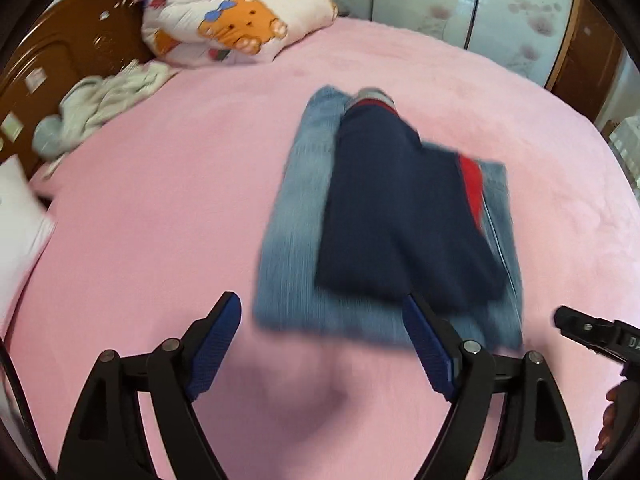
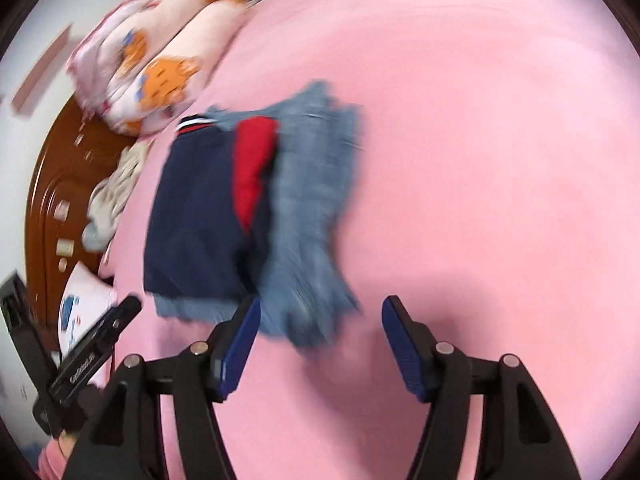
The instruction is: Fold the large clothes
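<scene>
A folded navy garment with a red panel [image 1: 400,216] lies on top of a folded blue denim piece [image 1: 296,240] on the pink bed [image 1: 160,200]. My left gripper [image 1: 324,312] is open and empty, just in front of the stack's near edge. In the right wrist view the same navy garment [image 2: 196,208] and denim [image 2: 312,208] show, blurred by motion. My right gripper [image 2: 320,312] is open and empty, close to the denim's near edge. The right gripper shows at the right edge of the left wrist view [image 1: 592,332], and the left gripper shows at the lower left of the right wrist view [image 2: 96,336].
A rolled quilt with orange cartoon prints [image 1: 240,20] lies at the head of the bed by the wooden headboard [image 1: 72,48]. A crumpled pale garment [image 1: 100,108] and a white pillow [image 1: 16,208] lie at the left. Floral wardrobe doors [image 1: 480,8] stand behind.
</scene>
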`<action>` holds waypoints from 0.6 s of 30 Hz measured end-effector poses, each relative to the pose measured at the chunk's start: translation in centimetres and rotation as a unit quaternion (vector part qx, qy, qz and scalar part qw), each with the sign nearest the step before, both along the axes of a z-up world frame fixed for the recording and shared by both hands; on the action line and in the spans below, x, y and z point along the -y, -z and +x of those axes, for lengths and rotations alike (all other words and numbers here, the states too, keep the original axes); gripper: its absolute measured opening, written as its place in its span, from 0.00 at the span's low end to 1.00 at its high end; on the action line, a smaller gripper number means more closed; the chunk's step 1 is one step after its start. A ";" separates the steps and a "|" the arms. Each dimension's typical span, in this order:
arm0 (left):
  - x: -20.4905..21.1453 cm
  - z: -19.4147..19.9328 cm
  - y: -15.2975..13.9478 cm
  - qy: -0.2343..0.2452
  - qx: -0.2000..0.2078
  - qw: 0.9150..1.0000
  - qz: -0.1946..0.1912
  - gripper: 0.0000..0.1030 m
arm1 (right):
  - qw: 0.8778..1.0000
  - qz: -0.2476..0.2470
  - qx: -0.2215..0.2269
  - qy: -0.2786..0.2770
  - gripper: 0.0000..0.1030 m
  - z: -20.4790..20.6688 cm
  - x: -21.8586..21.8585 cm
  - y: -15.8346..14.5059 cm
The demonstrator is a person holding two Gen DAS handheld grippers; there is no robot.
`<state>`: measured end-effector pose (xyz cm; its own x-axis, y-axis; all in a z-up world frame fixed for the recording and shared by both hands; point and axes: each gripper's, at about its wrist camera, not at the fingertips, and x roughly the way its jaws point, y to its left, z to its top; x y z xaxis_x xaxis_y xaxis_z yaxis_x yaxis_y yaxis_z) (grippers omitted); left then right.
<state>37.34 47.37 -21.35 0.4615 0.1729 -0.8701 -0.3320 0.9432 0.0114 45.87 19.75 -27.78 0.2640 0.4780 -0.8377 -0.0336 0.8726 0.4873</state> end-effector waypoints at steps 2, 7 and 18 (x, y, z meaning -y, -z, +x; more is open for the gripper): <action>1.3 -2.8 -0.3 -0.001 -0.019 1.000 -0.008 0.79 | 0.999 -0.018 -0.012 0.036 0.62 -3.7 2.9 -0.4; 5.9 -10.9 -1.4 0.019 -0.068 0.997 -0.031 0.79 | 0.990 -0.110 -0.044 0.079 0.64 -14.6 9.7 -1.3; 17.1 -24.1 -3.3 0.122 -0.124 0.982 -0.073 0.79 | 0.978 -0.132 -0.093 0.130 0.67 -34.3 18.4 -5.5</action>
<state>13.28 30.25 -18.08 0.2437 -0.0510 -0.9685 -0.0991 0.9921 -0.0772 11.56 1.33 -22.29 0.1785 0.1765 -0.9680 0.2734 0.9361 0.2211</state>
